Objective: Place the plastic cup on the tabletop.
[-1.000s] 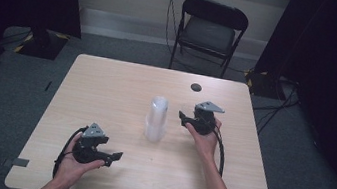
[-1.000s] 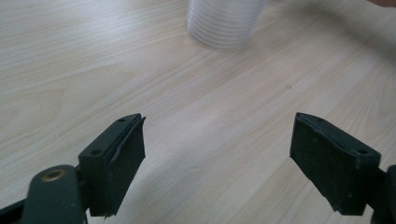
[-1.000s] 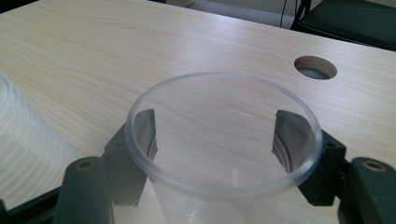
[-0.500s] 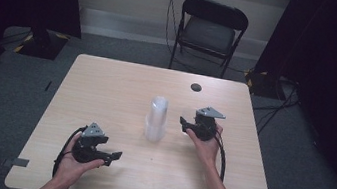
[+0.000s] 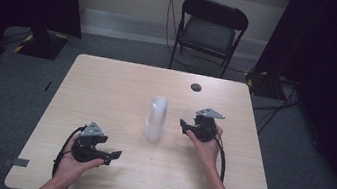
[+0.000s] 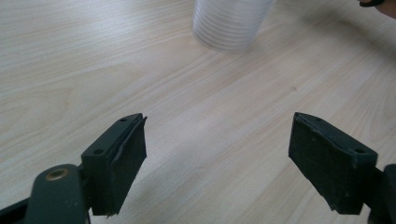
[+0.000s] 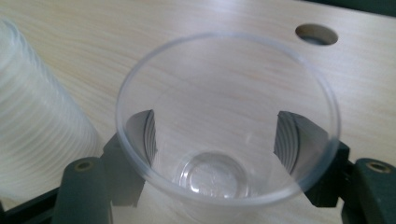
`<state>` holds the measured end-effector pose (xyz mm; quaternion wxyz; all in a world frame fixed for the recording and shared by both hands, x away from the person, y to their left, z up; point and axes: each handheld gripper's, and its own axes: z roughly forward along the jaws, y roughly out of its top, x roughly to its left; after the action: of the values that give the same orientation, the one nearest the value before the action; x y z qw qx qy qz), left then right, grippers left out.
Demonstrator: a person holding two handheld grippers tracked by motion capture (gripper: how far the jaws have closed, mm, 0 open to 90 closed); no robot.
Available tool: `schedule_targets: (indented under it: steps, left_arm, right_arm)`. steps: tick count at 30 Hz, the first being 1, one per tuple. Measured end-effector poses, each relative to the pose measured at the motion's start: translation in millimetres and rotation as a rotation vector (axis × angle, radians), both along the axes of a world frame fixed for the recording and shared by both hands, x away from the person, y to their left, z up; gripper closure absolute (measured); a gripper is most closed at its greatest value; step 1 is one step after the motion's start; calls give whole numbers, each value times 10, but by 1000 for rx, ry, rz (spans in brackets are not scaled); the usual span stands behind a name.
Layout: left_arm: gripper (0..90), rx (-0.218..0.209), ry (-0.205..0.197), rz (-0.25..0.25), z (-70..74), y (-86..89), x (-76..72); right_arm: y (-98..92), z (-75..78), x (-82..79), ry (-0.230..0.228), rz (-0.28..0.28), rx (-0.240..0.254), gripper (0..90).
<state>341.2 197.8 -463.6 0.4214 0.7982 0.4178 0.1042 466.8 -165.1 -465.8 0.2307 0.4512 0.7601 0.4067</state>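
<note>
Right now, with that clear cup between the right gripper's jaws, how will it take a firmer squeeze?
The clear cup looks thin-walled, so it would probably flex or crumple. Its smooth, tapered sides may let it slip out from between the right gripper. It probably weighs very little.

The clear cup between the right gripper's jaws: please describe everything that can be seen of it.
The clear cup is one thin, see-through plastic cup, wide at its round rim and narrowing to a small ribbed base. It is empty. The right gripper has one black jaw on each side of its lower wall, seen through the plastic, and its mouth faces that gripper's camera. It sits above the wooden table, right of the stack of cups.
</note>
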Motion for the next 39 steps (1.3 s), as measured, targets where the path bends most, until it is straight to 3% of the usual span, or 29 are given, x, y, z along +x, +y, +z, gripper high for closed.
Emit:
schedule_targets:
  steps: [3,14,31,39]
  left_arm:
    - [191,0,2,-2,3,6,1]
    - [197,-7,7,7,-4,32,18]
    - [190,8,-15,19,9,59,17]
    - [185,4,-2,30,4,64,24]
  right_arm:
    - [-6,-53,10,24,-2,-3,267]
    - [-41,-98,3,64,2,55,140]
    - [-234,-17,-228,62,12,68,168]
    - [-315,110,-402,42,35,79,182]
